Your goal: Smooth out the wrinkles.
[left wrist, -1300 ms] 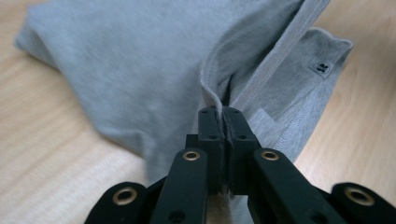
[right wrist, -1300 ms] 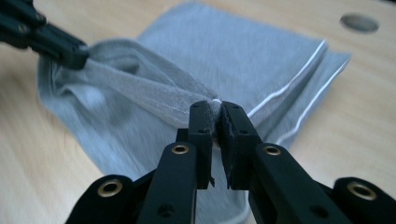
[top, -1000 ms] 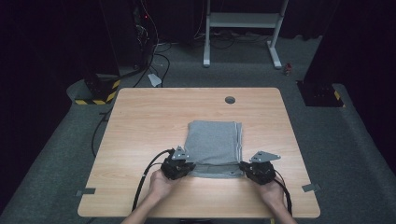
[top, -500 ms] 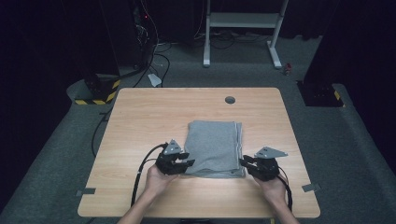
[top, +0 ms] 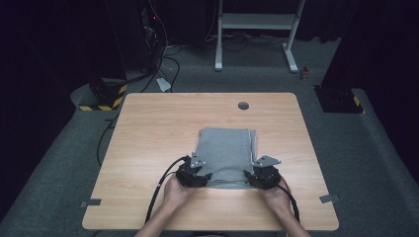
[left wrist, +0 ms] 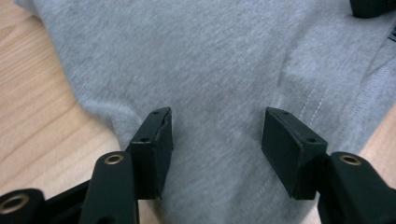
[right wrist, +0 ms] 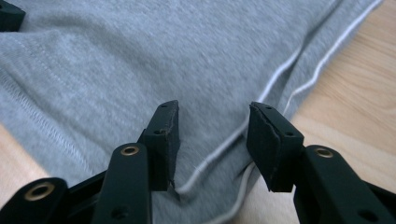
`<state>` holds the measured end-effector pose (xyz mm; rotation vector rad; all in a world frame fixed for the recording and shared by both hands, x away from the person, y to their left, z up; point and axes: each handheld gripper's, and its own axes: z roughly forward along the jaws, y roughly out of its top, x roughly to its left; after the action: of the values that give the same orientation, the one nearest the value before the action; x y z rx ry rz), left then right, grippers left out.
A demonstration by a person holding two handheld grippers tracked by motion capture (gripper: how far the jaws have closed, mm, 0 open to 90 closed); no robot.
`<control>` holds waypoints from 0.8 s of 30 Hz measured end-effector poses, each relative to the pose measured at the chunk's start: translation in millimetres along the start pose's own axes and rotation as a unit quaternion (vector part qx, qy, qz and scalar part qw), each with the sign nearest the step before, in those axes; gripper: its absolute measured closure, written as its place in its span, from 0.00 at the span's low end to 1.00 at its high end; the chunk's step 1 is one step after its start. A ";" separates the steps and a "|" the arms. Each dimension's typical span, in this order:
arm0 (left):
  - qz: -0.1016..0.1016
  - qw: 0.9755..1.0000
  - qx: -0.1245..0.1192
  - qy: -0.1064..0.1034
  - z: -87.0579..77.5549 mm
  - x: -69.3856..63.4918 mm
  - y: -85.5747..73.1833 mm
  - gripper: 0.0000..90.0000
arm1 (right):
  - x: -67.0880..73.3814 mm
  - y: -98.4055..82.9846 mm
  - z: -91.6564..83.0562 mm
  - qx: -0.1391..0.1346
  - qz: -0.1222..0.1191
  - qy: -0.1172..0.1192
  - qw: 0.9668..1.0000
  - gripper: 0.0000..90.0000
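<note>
High view: one folded grey knit cloth (top: 226,154) lies flat on the light wooden tabletop (top: 148,133), near its front edge. Left gripper (top: 203,178) at the cloth's near-left corner, fingers (left wrist: 152,144) just been opening, apart, cloth under them, unpinched. Right gripper (top: 250,178) at the near-right corner, fingers (right wrist: 161,140) likewise just opened, gripping nothing.

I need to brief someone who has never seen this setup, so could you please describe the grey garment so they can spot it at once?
Start at the light wooden table in the dark room. Near its middle, toward the person's edge, lies the folded grey garment, a neat rectangle with pale stitched hems along its right side. It is the only cloth there, and the left gripper and right gripper sit open at its near corners.
</note>
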<state>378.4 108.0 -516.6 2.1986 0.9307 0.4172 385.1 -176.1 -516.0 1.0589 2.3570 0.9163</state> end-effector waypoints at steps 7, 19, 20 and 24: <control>-0.010 1.000 -0.002 -0.006 -8.2 -2.9 -10.5 0.44 | -2.1 -6.8 -6.1 0.001 -0.001 0.016 1.000 0.58; -0.026 0.999 -0.024 -0.011 -27.3 6.3 -0.3 0.41 | -5.9 -5.3 -21.0 -0.009 0.012 0.027 1.000 0.57; -0.026 0.999 -0.026 -0.007 -26.4 9.5 4.6 0.41 | -8.2 -3.1 -21.4 -0.015 0.014 0.027 0.999 0.57; -0.047 0.998 -0.042 0.002 -13.4 23.7 25.2 0.41 | -18.3 10.1 -15.4 -0.038 0.033 0.016 0.999 0.60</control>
<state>400.2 119.1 -488.8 2.0697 0.9967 0.4080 392.9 -191.2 -496.4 1.1056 2.3047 1.0468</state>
